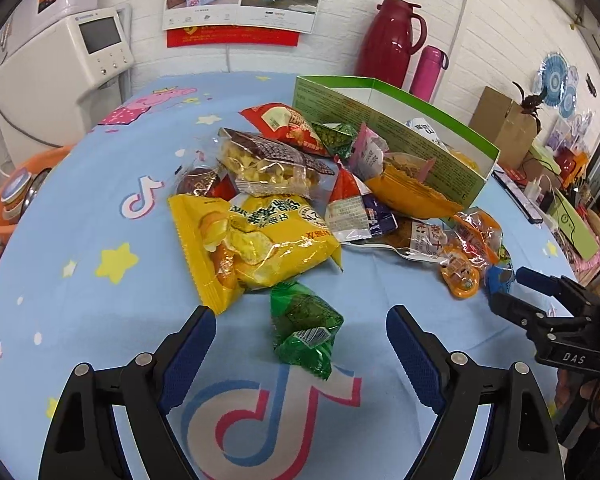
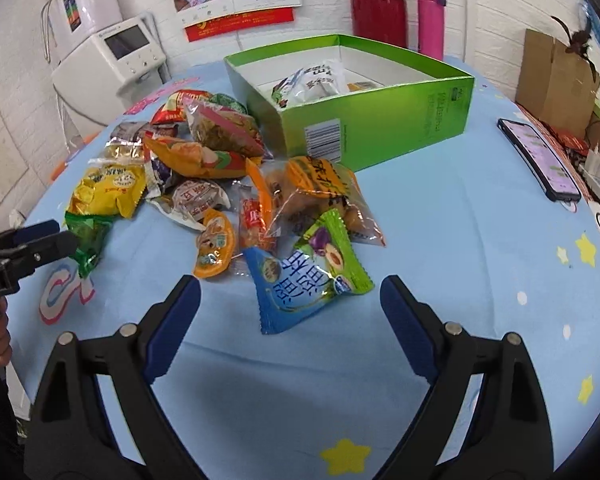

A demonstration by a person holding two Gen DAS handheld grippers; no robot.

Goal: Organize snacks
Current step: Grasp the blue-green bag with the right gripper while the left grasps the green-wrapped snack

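The cloth (image 2: 460,240) is light blue with yellow stars and pink-and-blue note logos. On it, the box (image 2: 400,120) is green outside, white inside. Beside the box lie a yellow bag (image 1: 256,240), a green packet (image 1: 304,326) and a blue-and-green packet (image 2: 304,284). Behind the box stand a dark red jug (image 1: 388,40) and a pink flask (image 1: 430,70).

snack packets (image 2: 300,216): glossy plastic | box (image 2: 400,120): cardboard | tablecloth (image 2: 440,260): matt cloth

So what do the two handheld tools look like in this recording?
Both are black plastic two-finger tools with blue textured pads and round silver pivot pins. The right tool carries white "DAS" lettering on its body; the left tool shows lettering ending "bot.AI".
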